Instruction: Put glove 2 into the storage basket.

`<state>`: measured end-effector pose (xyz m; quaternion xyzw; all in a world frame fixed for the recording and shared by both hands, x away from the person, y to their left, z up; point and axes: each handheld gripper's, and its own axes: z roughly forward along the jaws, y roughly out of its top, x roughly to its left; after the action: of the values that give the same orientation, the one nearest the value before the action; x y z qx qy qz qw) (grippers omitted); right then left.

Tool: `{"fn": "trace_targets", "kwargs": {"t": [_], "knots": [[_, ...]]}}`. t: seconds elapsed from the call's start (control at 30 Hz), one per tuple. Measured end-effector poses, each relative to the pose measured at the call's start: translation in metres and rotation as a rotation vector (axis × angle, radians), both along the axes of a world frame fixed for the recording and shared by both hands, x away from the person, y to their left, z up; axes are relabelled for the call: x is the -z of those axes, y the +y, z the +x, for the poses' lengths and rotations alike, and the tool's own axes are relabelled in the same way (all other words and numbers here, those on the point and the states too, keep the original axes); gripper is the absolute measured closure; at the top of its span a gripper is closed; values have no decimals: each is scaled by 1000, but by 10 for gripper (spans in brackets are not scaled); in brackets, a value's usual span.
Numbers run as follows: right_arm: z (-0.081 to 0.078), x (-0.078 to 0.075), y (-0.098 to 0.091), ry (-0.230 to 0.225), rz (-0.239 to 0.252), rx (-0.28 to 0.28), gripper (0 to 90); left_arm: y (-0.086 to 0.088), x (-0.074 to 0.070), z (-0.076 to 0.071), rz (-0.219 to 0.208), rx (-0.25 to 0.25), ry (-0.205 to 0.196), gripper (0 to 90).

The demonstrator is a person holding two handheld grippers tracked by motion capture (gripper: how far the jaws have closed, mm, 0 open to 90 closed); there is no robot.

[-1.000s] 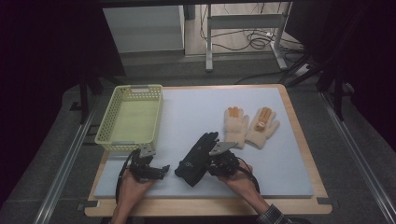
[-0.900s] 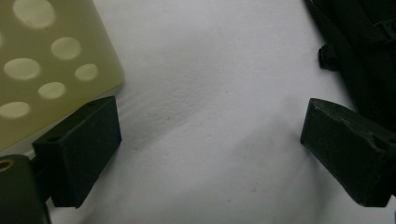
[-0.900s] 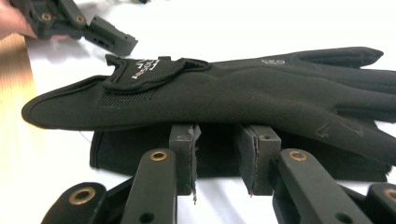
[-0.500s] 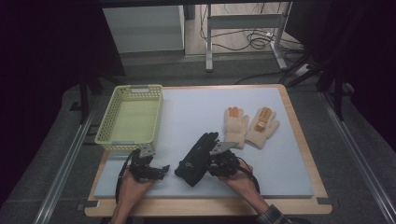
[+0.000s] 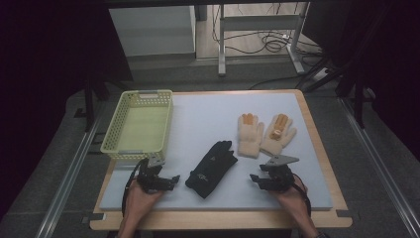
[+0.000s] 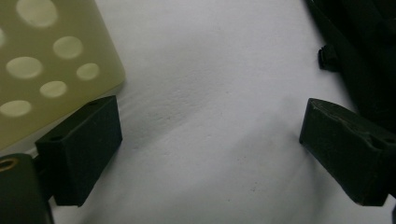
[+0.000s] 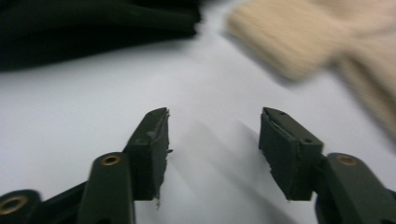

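A black glove (image 5: 212,168) lies flat on the white mat (image 5: 208,116), near the front. My left gripper (image 5: 173,181) rests left of it, open, with bare mat between its jaws (image 6: 210,135). In the left gripper view the black glove (image 6: 364,51) shows at the upper right. My right gripper (image 5: 254,178) sits right of the glove, apart from it. Its jaws have just been opening and nothing is between them (image 7: 215,121). Two beige gloves (image 5: 249,135) (image 5: 278,134) lie side by side beyond the right gripper. The right gripper view shows the black glove (image 7: 93,32) and a beige glove (image 7: 317,42).
A pale green perforated basket (image 5: 138,126) stands at the mat's left side, just beyond the left gripper; its corner (image 6: 42,60) shows close to the left jaw. The wooden table edge (image 5: 213,220) runs along the front. Dark floor and rails surround the table.
My right gripper has slid to the right, away from the black glove, and its jaws stand wider. The glove stays where it lay. The left gripper has not moved.
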<state>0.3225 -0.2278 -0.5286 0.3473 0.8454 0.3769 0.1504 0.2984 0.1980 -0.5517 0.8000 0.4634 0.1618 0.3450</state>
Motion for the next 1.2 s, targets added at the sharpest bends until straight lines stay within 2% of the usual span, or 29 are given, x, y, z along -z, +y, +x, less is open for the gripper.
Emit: {"fn": "trace_targets", "kwargs": {"t": [0.07, 0.1, 0.2, 0.3, 0.37, 0.4, 0.43, 0.57, 0.77, 0.8, 0.83, 0.9, 1.03, 1.17, 1.2], "knots": [[1, 1, -8, -20, -18, 24, 372, 0, -3, 0, -12, -1, 14, 84], [1, 1, -11, -29, -26, 35, 356, 0, -8, -2, -41, 14, 17, 84], [3, 2, -15, -23, -19, 44, 321, -2, -14, -4, -51, 27, 11, 82], [2, 3, -12, -39, -54, 38, 297, -10, -25, -7, -70, 58, 11, 61], [3, 3, -12, -35, -52, 47, 278, -17, -31, -9, -79, 82, 12, 53], [3, 3, -13, -29, -46, 48, 276, -25, -37, -9, -85, 101, 14, 41], [3, 3, -13, -29, -46, 48, 276, -25, -37, -9, -85, 101, 14, 38], [3, 3, -13, -31, -47, 48, 274, -47, -50, -5, -85, 154, 27, 20], [3, 3, -13, -31, -46, 47, 269, -84, -57, 4, -56, 209, 68, 3], [3, 3, -13, -30, -46, 45, 266, -96, -56, 4, -42, 224, 76, 0], [3, 3, -13, -30, -46, 45, 266, -96, -56, 4, -42, 224, 76, 0], [3, 3, -13, -30, -46, 45, 264, -110, -53, 4, -9, 236, 78, 0], [3, 4, -13, -31, -47, 43, 261, -129, -46, 4, 61, 225, 67, 0], [3, 4, -13, -31, -47, 42, 258, -138, -32, 13, 101, 201, 93, 0], [3, 4, -13, -30, -47, 42, 258, -139, -29, 14, 124, 190, 94, 0]]}}
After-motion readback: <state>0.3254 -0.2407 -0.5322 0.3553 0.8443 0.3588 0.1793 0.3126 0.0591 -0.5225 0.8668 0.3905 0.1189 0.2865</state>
